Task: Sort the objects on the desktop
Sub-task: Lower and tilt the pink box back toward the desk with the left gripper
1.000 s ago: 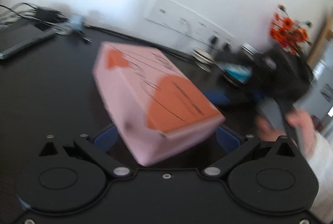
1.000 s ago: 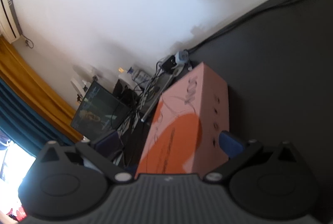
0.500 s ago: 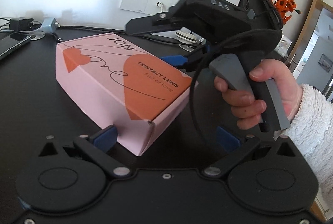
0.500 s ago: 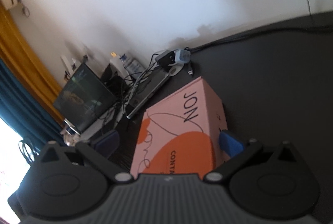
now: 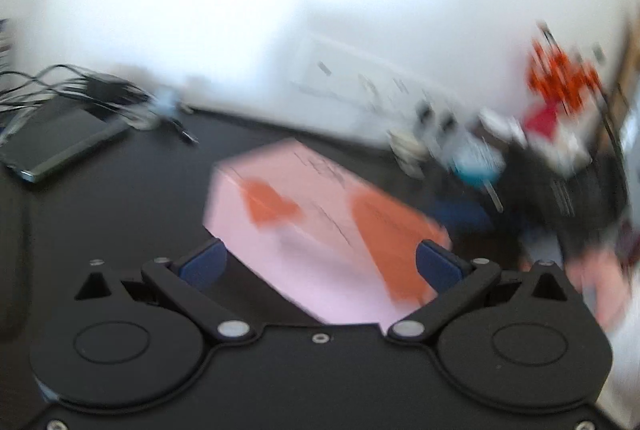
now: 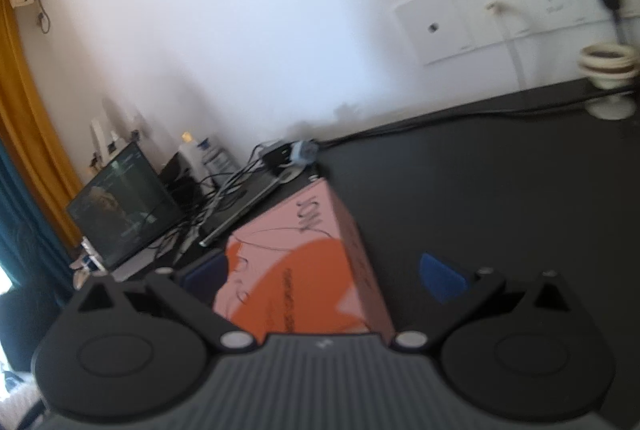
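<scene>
While both grippers' fingers stand spread, the left gripper [image 5: 320, 262] and right gripper [image 6: 322, 276] each frame the pink-and-orange box [image 5: 320, 226] on the black desk [image 6: 500, 198]; a phone [image 5: 60, 144] lies at ten o'clock.

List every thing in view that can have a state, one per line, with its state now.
Pink box: closed, lying on the black desk between the tools' fingers.
Left tool: open, straddling the box.
Right tool: open, a gap at its right finger.
Monitor: on, showing a picture.
Wall sockets: a white and a black plug in.
Phone: flat, screen dark.
</scene>
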